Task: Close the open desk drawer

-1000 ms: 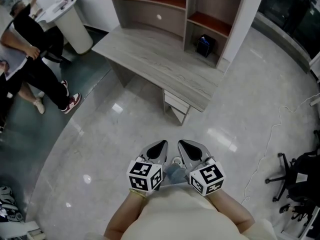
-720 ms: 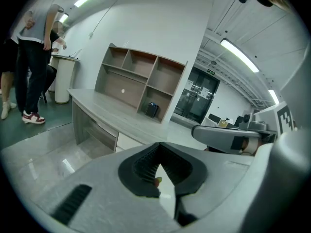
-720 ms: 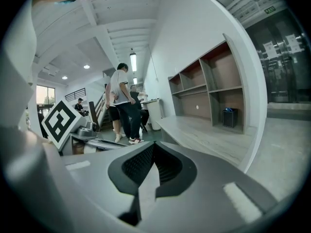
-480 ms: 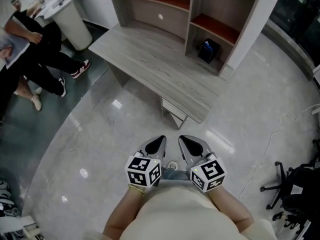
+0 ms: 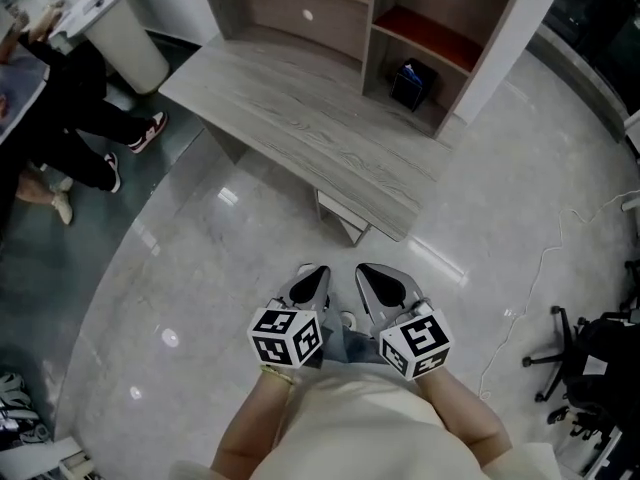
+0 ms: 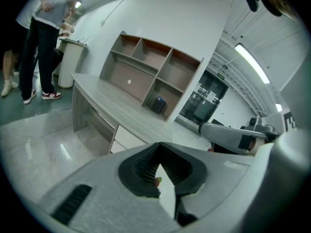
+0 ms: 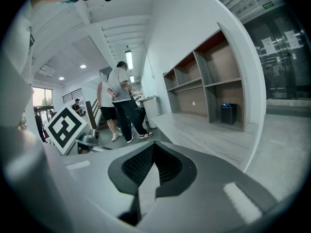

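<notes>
A grey wood desk [image 5: 300, 118] stands ahead, with a white drawer [image 5: 340, 215] pulled out a little under its near right end. In the left gripper view the same drawer [image 6: 127, 138] shows below the desk top [image 6: 112, 106]. My left gripper [image 5: 319, 271] and right gripper [image 5: 364, 269] hang side by side over the floor, a short way from the drawer and touching nothing. Both are shut and empty, seen up close in the left gripper [image 6: 160, 147] and right gripper [image 7: 153, 144] views.
A shelf unit [image 5: 380, 8] rises behind the desk, with a small black box [image 5: 412, 83] in one bay. People [image 5: 70, 118] stand at the left beside a white bin [image 5: 110, 28]. A black office chair [image 5: 590, 358] and a floor cable [image 5: 535, 278] lie to the right.
Both grippers have moved forward over the floor toward the desk, so the drawer sits nearer them. The people at the left have shifted their feet.
</notes>
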`<state>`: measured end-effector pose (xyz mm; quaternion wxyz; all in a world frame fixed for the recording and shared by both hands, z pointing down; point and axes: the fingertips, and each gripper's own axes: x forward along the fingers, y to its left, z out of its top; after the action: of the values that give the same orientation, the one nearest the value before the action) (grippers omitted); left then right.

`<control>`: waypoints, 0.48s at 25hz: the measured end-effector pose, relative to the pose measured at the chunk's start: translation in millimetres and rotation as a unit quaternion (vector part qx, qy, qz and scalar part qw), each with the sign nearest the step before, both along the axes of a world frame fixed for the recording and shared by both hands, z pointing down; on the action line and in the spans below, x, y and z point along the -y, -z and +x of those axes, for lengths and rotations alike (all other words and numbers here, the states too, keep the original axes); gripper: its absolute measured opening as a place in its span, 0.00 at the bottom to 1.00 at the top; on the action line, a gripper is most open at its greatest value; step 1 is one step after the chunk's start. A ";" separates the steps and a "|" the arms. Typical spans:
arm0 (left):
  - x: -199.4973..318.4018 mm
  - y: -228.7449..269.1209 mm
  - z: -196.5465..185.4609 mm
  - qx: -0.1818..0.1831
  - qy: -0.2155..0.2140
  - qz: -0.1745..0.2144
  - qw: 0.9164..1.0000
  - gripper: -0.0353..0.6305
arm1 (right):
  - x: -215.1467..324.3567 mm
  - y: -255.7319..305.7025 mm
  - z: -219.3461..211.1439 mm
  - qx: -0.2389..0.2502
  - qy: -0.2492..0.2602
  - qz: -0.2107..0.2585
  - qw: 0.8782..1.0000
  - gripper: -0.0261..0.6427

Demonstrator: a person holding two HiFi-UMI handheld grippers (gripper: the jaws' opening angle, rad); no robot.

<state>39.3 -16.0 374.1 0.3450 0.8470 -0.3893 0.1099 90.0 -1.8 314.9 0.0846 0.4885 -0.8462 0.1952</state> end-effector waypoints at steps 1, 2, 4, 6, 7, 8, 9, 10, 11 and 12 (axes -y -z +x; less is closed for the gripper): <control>2.2 -5.5 -1.0 -0.007 0.004 -0.009 1.000 0.06 | 0.5 -2.9 0.3 0.000 -0.004 -0.004 1.000 0.05; 5.6 -11.0 -2.0 -0.013 0.007 -0.017 1.000 0.06 | 1.7 -5.5 0.5 0.000 -0.008 -0.007 1.000 0.05; 15.8 -21.8 -4.1 -0.022 0.013 -0.031 0.999 0.06 | 6.3 -9.9 0.3 0.003 -0.013 -0.013 1.000 0.05; 27.1 -32.4 -5.9 -0.030 0.018 -0.045 0.998 0.06 | 11.8 -13.3 -0.7 0.005 -0.016 -0.018 1.000 0.05; 32.7 -37.7 -6.5 -0.034 0.020 -0.052 0.998 0.06 | 14.7 -15.0 -1.2 0.005 -0.017 -0.020 1.000 0.05; 38.4 -43.0 -6.7 -0.039 0.022 -0.060 0.997 0.06 | 18.1 -16.8 -1.7 0.004 -0.019 -0.022 1.000 0.05; 44.4 -48.0 -6.6 -0.045 0.022 -0.067 0.997 0.06 | 22.2 -19.1 -2.2 0.003 -0.022 -0.024 0.999 0.05; 50.5 -53.1 -6.3 -0.052 0.022 -0.073 0.996 0.06 | 26.7 -21.6 -2.6 0.002 -0.025 -0.025 0.999 0.05; 56.5 -58.4 -5.8 -0.058 0.022 -0.080 0.995 0.06 | 31.1 -24.3 -2.9 0.002 -0.028 -0.028 0.999 0.05; 62.0 -64.1 -5.0 -0.064 0.022 -0.087 0.994 0.06 | 35.2 -27.2 -3.1 0.001 -0.031 -0.030 0.999 0.05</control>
<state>34.2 -78.0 438.2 0.4438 0.8103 -0.3741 0.0806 86.9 -37.0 342.1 0.0922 0.5115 -0.8245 0.2240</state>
